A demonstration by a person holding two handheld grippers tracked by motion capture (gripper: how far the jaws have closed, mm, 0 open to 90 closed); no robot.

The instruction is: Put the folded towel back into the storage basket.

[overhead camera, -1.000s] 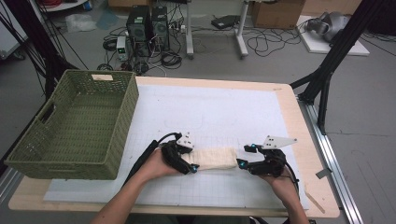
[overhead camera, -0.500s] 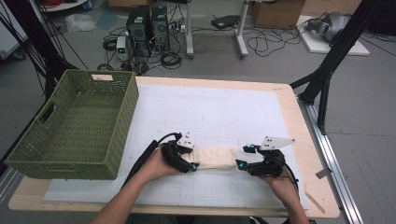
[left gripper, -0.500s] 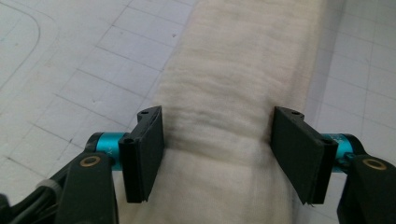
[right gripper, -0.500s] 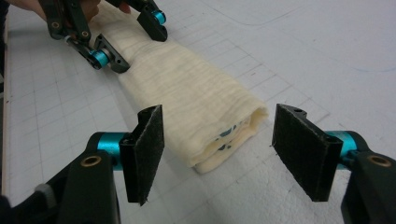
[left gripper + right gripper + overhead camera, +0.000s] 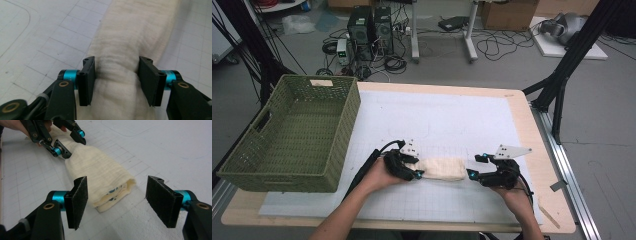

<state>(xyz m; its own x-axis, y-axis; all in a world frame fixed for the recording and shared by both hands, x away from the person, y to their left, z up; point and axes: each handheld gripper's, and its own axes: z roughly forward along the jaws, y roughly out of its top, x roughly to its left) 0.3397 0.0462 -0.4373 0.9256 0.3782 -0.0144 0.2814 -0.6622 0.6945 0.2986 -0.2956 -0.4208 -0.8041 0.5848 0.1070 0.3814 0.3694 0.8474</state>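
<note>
We saw the folded towel (image 5: 441, 168) lying sideways between our grippers; the left gripper (image 5: 115, 81), just closing, squeezed it, while the right gripper (image 5: 117, 203) stayed wide.

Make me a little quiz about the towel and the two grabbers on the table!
1. True or false: the left gripper has the folded towel between its jaws.
2. What stands at the table's left side?
A. green basket
B. red bucket
C. glass bowl
3. Fill in: the right gripper is ____, with nothing between its pads.

Key: 1 true (the jaws have just been closing). 2 A. 3 open.
</note>
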